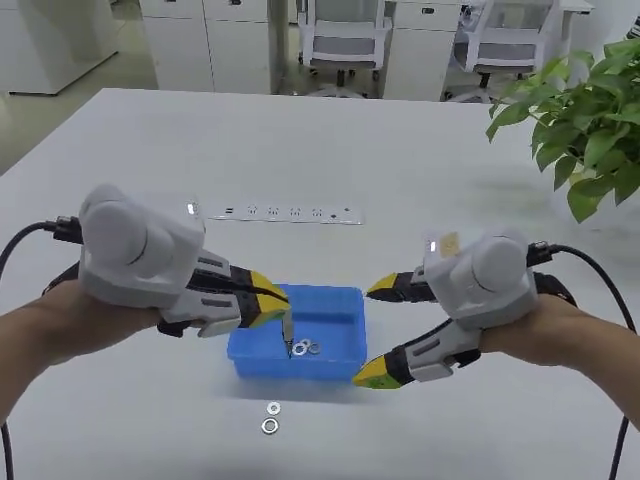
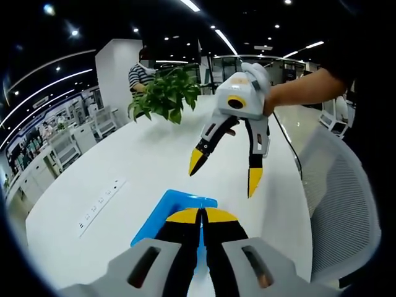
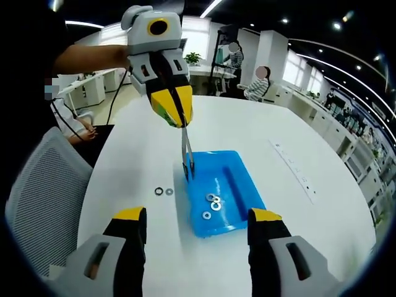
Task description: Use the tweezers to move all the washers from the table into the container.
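Head view first: my left gripper is on the left, its jaws clenched on the tweezers. The tweezers point straight down into the blue container. A few washers lie on the container floor right by the tips. I can't tell if the tips are pinching one. A pair of washers sits on the table just in front of the container, one touching the other. My right gripper hangs just beside the container's right end with its jaws spread wide and nothing in them. A power strip lies further back, and a plant is off to the right.

Left gripper view: my yellow jaw tips are pressed together, with the container just beyond them. The right gripper faces me above the table, jaws apart.

Right gripper view: my own two jaws stand far apart at the bottom, holding nothing. The left gripper comes down from the top, clamped on the tweezers, whose tips are inside the container at its near-left rim. Three washers are inside, and the pair of washers is on the table just left of it.
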Tool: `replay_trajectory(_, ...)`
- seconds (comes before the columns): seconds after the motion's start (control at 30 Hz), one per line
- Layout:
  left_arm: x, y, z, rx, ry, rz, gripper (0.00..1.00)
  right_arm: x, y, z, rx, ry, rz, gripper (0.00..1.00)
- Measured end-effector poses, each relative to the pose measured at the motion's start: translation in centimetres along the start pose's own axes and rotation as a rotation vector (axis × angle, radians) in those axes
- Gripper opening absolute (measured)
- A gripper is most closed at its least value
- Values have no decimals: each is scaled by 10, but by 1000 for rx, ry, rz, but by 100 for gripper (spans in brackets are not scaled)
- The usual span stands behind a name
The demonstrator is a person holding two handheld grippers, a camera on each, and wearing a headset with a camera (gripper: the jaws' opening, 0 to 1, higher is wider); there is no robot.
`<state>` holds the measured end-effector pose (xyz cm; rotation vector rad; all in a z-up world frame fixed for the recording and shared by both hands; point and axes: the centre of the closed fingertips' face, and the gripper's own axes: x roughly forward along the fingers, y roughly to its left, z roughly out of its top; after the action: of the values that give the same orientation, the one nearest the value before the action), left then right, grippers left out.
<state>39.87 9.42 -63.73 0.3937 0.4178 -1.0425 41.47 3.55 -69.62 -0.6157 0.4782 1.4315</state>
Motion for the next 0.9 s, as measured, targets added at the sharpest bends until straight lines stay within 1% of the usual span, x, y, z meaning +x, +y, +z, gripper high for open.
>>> replay_trajectory(0.1, -1, -5, -2, -1, 2, -9, 5, -2, 4, -1, 8, -9, -3, 71)
replay_trajectory(0.33, -3, -10, -3, 4, 3, -8, 5, -6, 7, -4, 16, -5, -13, 72)
replay_trajectory(0.43, -4, -14, -5, -2, 4, -17, 5, -7, 8, -5, 18, -6, -18, 72)
replay_trajectory(0.6, -6, -21, -11, -7, 10, -25, 5, -12, 13, -6, 21, -10, -26, 73)
replay_trajectory(0.9, -7, -32, -25, -17, 28, -35, 5, -13, 20, -12, 43, -7, -28, 76)
